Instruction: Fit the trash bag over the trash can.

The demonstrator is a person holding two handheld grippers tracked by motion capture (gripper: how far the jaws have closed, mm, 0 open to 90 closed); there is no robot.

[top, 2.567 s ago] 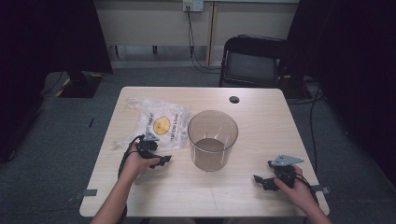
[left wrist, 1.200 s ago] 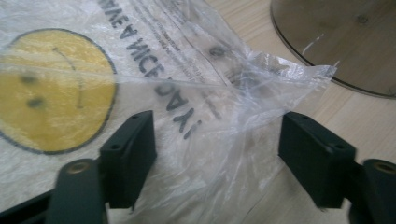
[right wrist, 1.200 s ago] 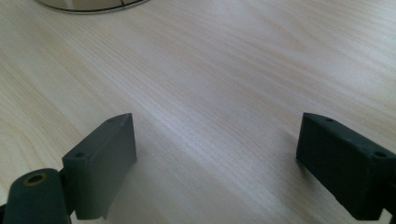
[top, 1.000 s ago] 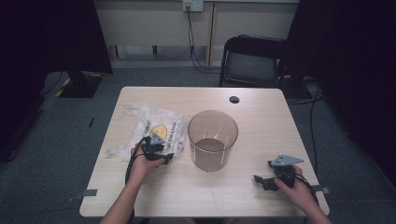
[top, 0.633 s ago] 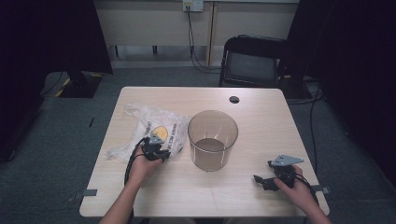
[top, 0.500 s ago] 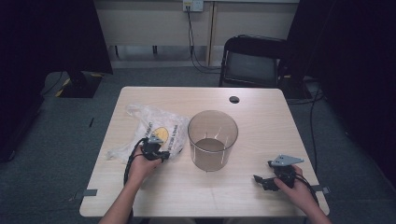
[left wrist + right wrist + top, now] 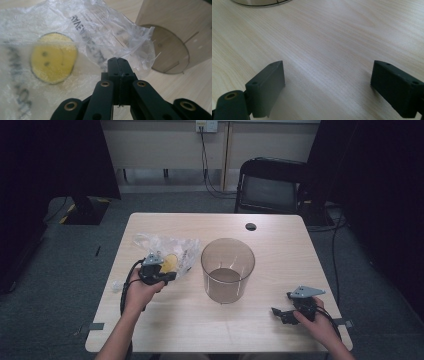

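Note:
A crumpled clear plastic bag (image 7: 165,247) with a yellow smiley face (image 7: 53,61) and black print lies on the left half of the table. My left gripper (image 7: 172,276) sits at the bag's near right edge. Its jaws have just been closing and now meet on a fold of the bag (image 7: 100,37), as the left gripper view (image 7: 119,62) shows. A translucent brown round container (image 7: 227,270) stands upright in the middle, just right of the bag. My right gripper (image 7: 276,312) rests open near the front right corner, with bare wood between its jaws (image 7: 327,80).
The light wooden table (image 7: 280,245) has a small black round cap (image 7: 250,226) near its far edge. A black chair (image 7: 270,185) stands behind the table. The container's wall (image 7: 175,37) is close on the right of my left gripper.
My left gripper has closed on the bag's edge and risen a little, and the bag has bunched up toward it. The right gripper has stayed where it was.

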